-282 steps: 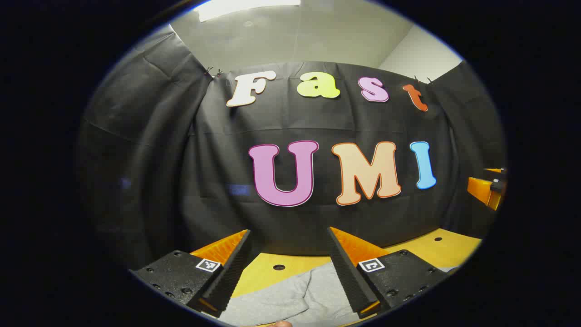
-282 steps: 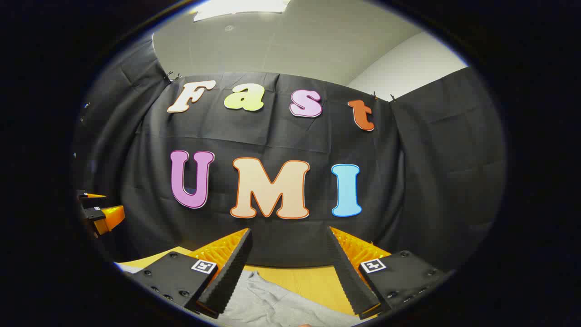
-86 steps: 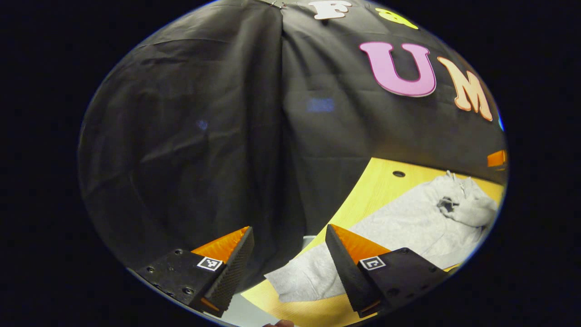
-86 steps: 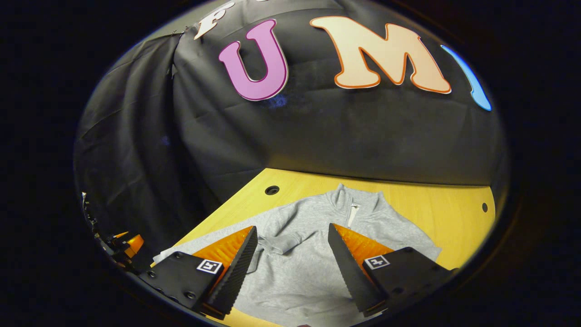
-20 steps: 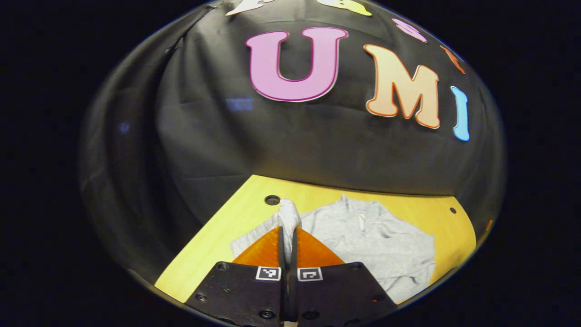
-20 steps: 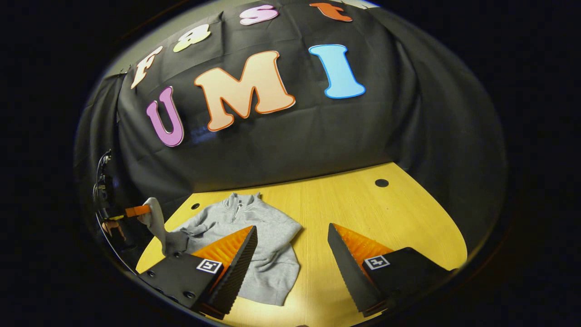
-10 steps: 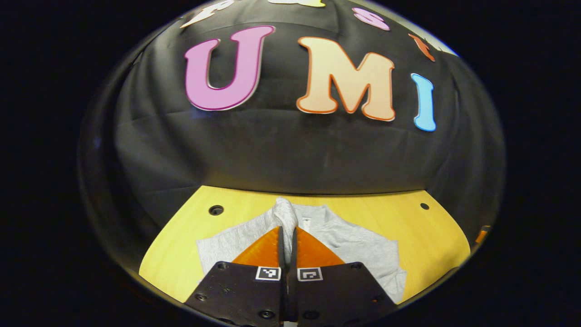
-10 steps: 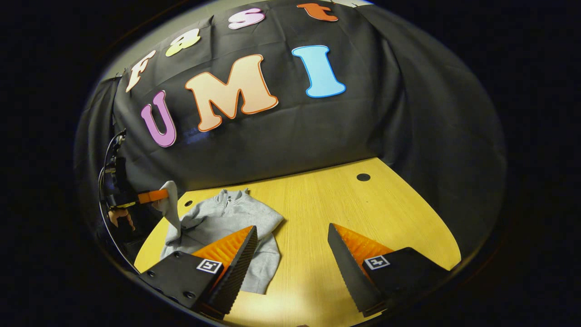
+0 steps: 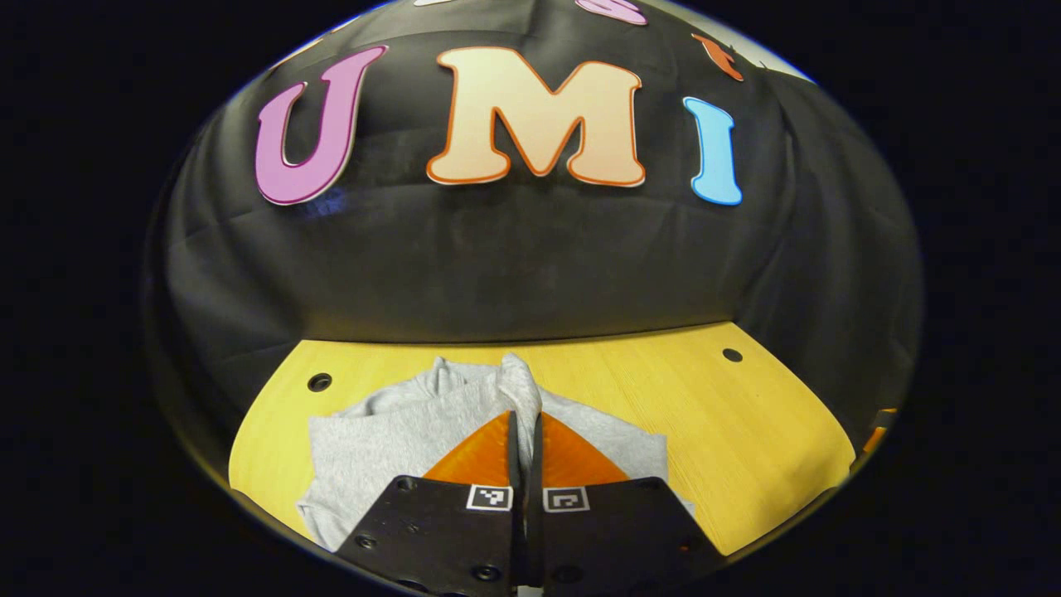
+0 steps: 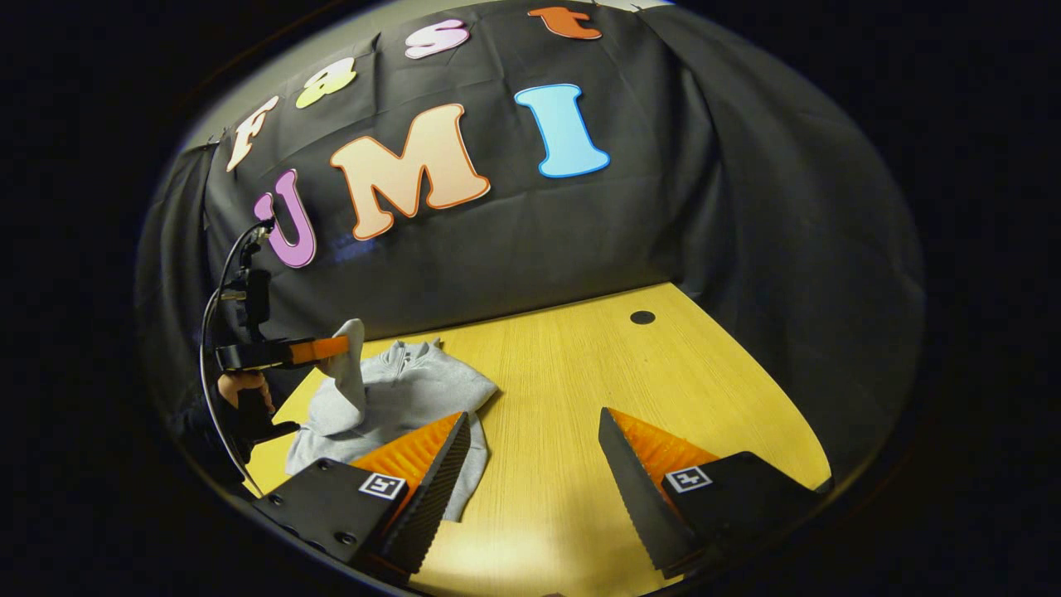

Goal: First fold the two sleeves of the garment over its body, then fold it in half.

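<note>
A grey zip-neck sweatshirt (image 9: 390, 431) lies on the yellow wooden table (image 9: 746, 448). My left gripper (image 9: 524, 414) is shut on the cuff of its sleeve (image 9: 519, 383), which sticks up between the fingers above the garment's body. In the right gripper view the same sweatshirt (image 10: 414, 385) lies at the left of the table (image 10: 597, 373). There the left gripper (image 10: 331, 348), held by a hand (image 10: 240, 390), lifts the sleeve (image 10: 348, 377) over the body. My right gripper (image 10: 530, 439) hangs open above bare table, to the right of the garment.
Round holes sit in the tabletop near its far corners (image 9: 319, 382) (image 9: 732, 355) (image 10: 641, 317). A cable (image 10: 217, 290) runs up from the left gripper. The black cloth wall closes the table's back and sides.
My left gripper has carried the lifted sleeve sideways over the sweatshirt's body. The right gripper has stayed open and swung a little further right, away from the garment.
</note>
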